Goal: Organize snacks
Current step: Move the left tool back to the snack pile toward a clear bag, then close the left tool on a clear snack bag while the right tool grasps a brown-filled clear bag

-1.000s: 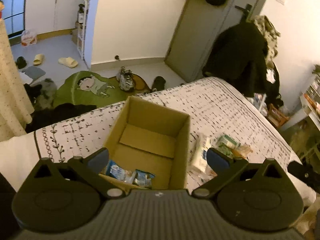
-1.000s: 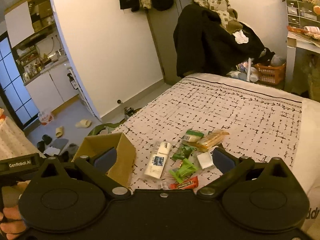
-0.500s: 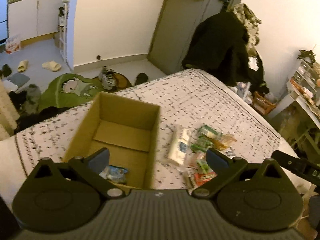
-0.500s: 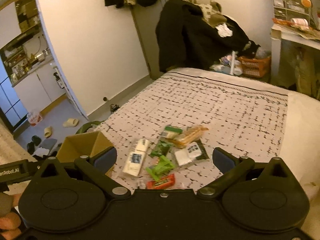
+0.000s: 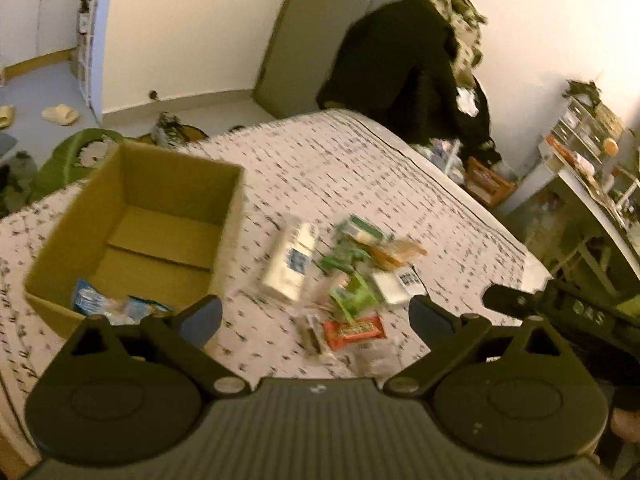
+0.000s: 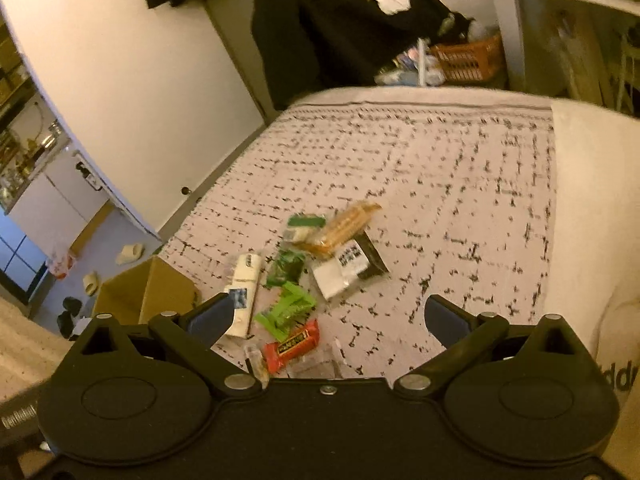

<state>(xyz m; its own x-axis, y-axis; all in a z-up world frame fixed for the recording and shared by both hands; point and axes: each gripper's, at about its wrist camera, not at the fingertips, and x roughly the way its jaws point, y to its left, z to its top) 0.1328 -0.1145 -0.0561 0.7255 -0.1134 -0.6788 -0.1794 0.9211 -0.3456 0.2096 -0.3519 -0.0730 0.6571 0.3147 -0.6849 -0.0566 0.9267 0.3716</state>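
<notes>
An open cardboard box (image 5: pixel 132 184) stands on the patterned bed cover, with blue snack packets (image 5: pixel 86 300) in its near corner. To its right lies a loose pile of snacks: a white carton (image 5: pixel 290 258), green packets (image 5: pixel 352 300), a red bar (image 5: pixel 352 330) and a white-and-black packet (image 5: pixel 398 284). My left gripper (image 5: pixel 314 316) is open and empty above the near side of the pile. My right gripper (image 6: pixel 326 316) is open and empty, over the red bar (image 6: pixel 292 344) and green packets (image 6: pixel 286 312). The box (image 6: pixel 148 292) sits at its left.
The bed cover (image 6: pixel 440 168) stretches beyond the pile. Dark coats hang by a door (image 5: pixel 400 68). An orange basket (image 6: pixel 468 60) and a desk (image 5: pixel 592 200) stand to the right. Slippers (image 5: pixel 60 114) and a green mat lie on the floor left.
My left gripper has swung right, from over the box to over the snack pile. My right gripper has moved forward and closer to the pile. Both stay open.
</notes>
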